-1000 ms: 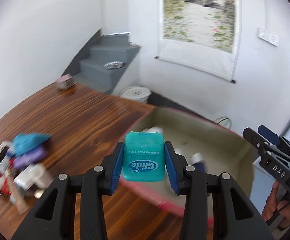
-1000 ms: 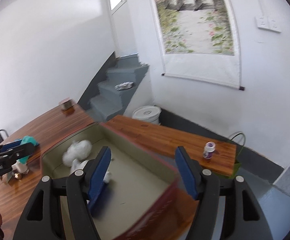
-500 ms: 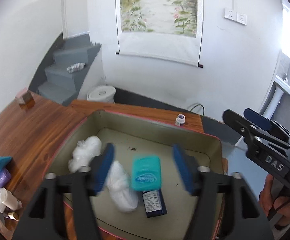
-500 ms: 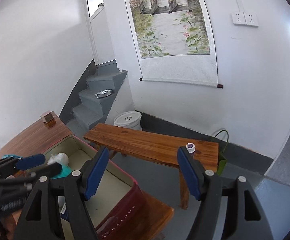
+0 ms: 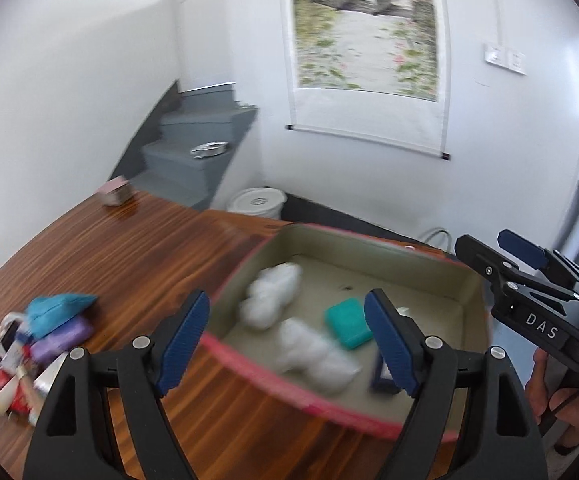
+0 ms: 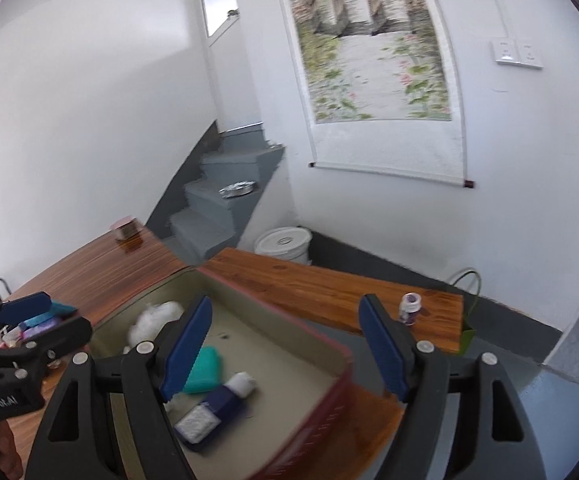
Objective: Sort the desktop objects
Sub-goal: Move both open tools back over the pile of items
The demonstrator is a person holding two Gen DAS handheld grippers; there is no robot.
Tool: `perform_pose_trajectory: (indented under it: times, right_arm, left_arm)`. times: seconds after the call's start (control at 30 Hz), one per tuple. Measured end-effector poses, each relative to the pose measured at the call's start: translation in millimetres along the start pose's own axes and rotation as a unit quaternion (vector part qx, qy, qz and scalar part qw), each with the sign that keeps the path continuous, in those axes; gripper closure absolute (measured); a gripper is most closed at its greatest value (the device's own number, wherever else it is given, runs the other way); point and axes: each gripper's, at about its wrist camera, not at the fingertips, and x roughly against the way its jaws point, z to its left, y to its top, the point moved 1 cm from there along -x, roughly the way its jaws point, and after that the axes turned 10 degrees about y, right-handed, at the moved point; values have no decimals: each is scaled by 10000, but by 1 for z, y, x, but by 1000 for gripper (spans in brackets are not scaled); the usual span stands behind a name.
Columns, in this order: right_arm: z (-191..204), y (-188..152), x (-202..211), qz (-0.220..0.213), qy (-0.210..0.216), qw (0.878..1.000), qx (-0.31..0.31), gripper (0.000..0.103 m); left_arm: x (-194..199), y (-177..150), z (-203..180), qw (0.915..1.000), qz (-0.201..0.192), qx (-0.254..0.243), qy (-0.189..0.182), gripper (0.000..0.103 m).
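The teal plastic floss case has left my left gripper and lies in the red-rimmed box. Both my jaws are opening, empty; the right gripper hovers idle. Release done; next, fetch from the pile of small toiletries.

"DAS" reads in white capitals on the black body of the right gripper, at the right edge of the left wrist view. "GenRobot.AI" reads in white on the left gripper, near left in the right wrist view. The bottle label is too blurred to read.
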Motion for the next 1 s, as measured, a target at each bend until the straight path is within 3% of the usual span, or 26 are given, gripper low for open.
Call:
perform_pose_trajectory:
  times: [0.4, 0.63, 1.0]
  right_arm:
    - [97, -15, -12, 244, 1133, 9921, 484, 23]
    - [166, -39, -26, 699, 1823, 9766, 901, 22]
    - [246, -67, -63, 1574, 2273, 9501, 1444, 21]
  left_arm:
    - [37, -50, 107, 9910, 252, 716, 1106, 20]
    - [52, -81, 162, 9816, 468, 1060, 1518, 20]
    - [68, -124, 245, 9646, 686, 1597, 1985, 20]
